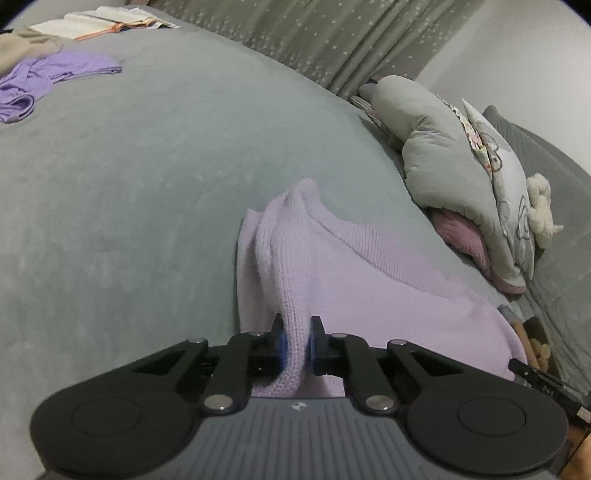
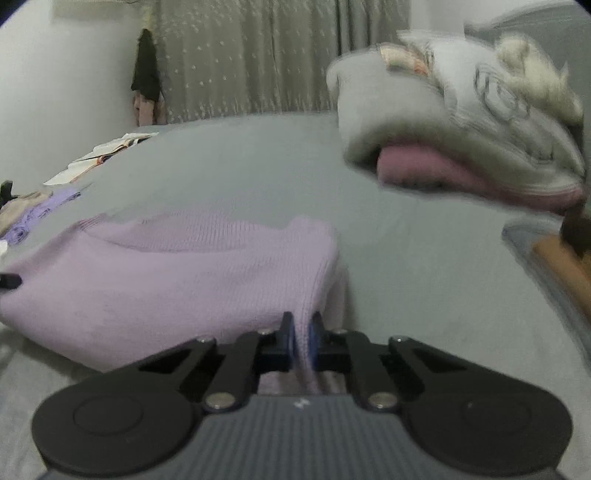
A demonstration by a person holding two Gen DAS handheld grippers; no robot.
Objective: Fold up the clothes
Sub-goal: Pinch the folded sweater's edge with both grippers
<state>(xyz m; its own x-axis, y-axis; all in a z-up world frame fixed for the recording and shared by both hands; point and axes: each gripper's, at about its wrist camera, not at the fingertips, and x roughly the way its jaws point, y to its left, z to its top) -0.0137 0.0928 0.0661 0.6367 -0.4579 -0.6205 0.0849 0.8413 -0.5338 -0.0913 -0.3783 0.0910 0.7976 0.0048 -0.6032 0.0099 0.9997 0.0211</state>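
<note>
A lilac knitted sweater (image 1: 332, 266) lies bunched on the grey bed (image 1: 129, 184). My left gripper (image 1: 296, 334) is shut on a fold of its left edge, the knit pinched between the blue pads. In the right wrist view the same sweater (image 2: 166, 269) spreads to the left, and my right gripper (image 2: 302, 328) is shut on a fold at its right edge. A black tip of the left gripper shows at the far left of the right wrist view (image 2: 9, 281). The right wrist view is blurred by motion.
A purple garment (image 1: 40, 81) and a beige one (image 1: 22, 48) lie at the bed's far left, with papers (image 1: 92, 26) behind. A rolled grey quilt with pillows and a plush toy (image 1: 461, 166) sits at the right. Starred curtains (image 1: 332, 40) hang behind.
</note>
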